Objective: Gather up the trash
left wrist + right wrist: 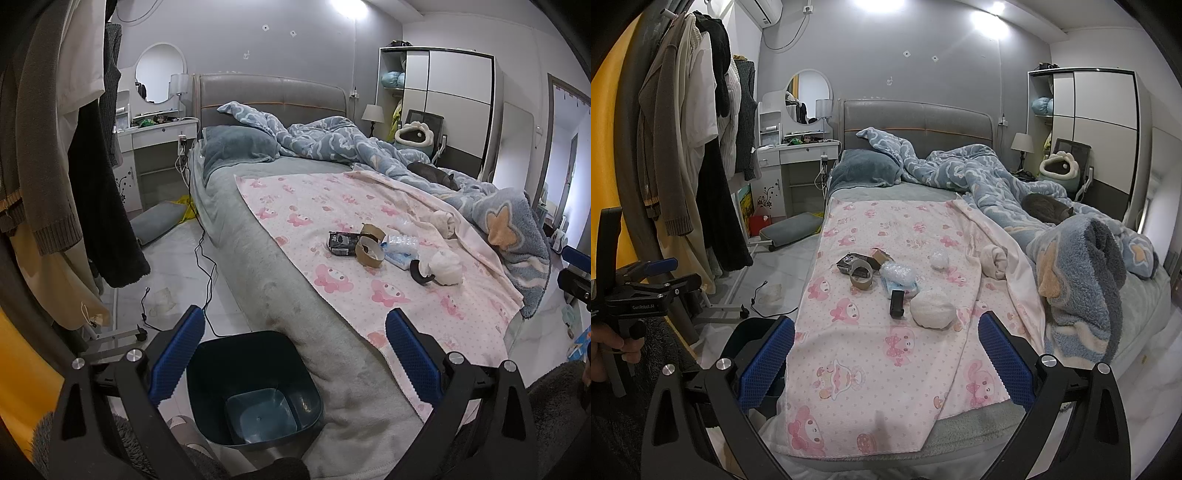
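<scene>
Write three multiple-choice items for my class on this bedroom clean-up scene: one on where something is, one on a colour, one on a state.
1. Where does the bin stand?
A. on the floor beside the bed
B. on the pink sheet
C. on the white desk

2. What colour are the pads on the gripper fingers?
A. red
B. blue
C. green

3. What state is the right gripper in?
A. shut on a bottle
B. shut on nothing
C. open and holding nothing

Answers:
1. A, the left view shows the bin on the floor against the grey edge of the bed.
2. B, both views show blue textured pads.
3. C, its fingers stand wide apart with only the pink sheet between them, and the trash pile lies further up the bed.
</scene>
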